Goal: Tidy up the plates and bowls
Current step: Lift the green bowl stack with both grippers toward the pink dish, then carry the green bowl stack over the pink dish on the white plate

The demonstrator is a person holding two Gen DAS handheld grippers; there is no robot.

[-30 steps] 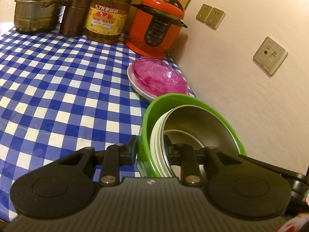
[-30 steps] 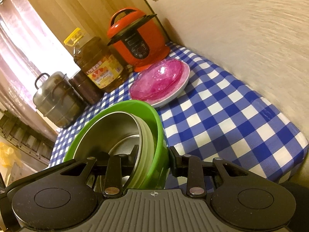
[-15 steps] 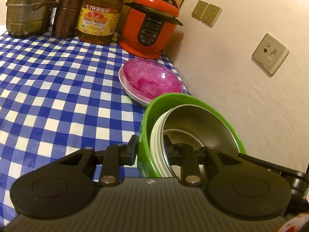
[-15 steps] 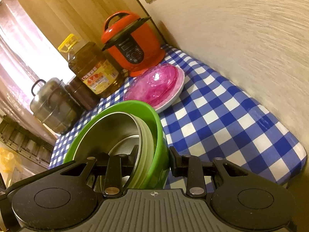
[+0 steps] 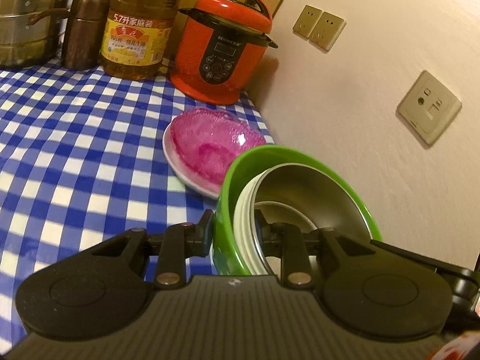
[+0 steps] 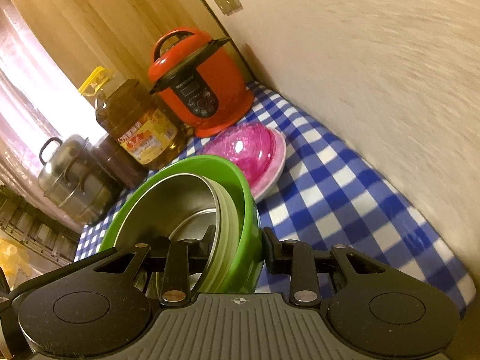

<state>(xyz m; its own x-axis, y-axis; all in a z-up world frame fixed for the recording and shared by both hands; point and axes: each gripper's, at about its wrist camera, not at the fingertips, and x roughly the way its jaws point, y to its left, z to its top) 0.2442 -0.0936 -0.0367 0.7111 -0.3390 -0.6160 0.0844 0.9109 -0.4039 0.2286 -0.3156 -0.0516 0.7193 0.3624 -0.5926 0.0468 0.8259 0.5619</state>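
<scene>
While clamped on opposite rims of one stack, both grippers hold narrow openings. Left gripper (image 5: 232, 228): jaws pinched on the stack's left rim, one finger outside the green bowl (image 5: 223, 186), the other inside the steel bowl (image 5: 309, 192). Right gripper (image 6: 238, 240): jaws pinched on the right rim, outer finger against the green wall, inner finger within the steel bowl. Firm grip on both sides, pads pressed to the walls.

Stack noted as follows: green bowl outermost, pale bowls (image 5: 243, 225) nested next, steel bowl within those, a further steel rim visible deeper inside. Exact count of pale bowls not determinable. Whether the stack rests on the cloth or hangs clear cannot be told.

Just beyond the stack, on the checked cloth (image 5: 75, 150): pink glass dish (image 5: 210, 138) seated on a white plate (image 5: 192, 180), close to the wall on the right. Contact between plate and green bowl not determinable.

Farther back along the far edge, from right to left: red cooker (image 5: 223, 48), oil bottle (image 5: 138, 27), brown canister (image 5: 82, 30), steel pot (image 5: 27, 18).

On the right wall (image 5: 390, 180): twin sockets (image 5: 319, 28) and a single outlet plate (image 5: 429, 106). Motion blur over cloth and wall in both views.
</scene>
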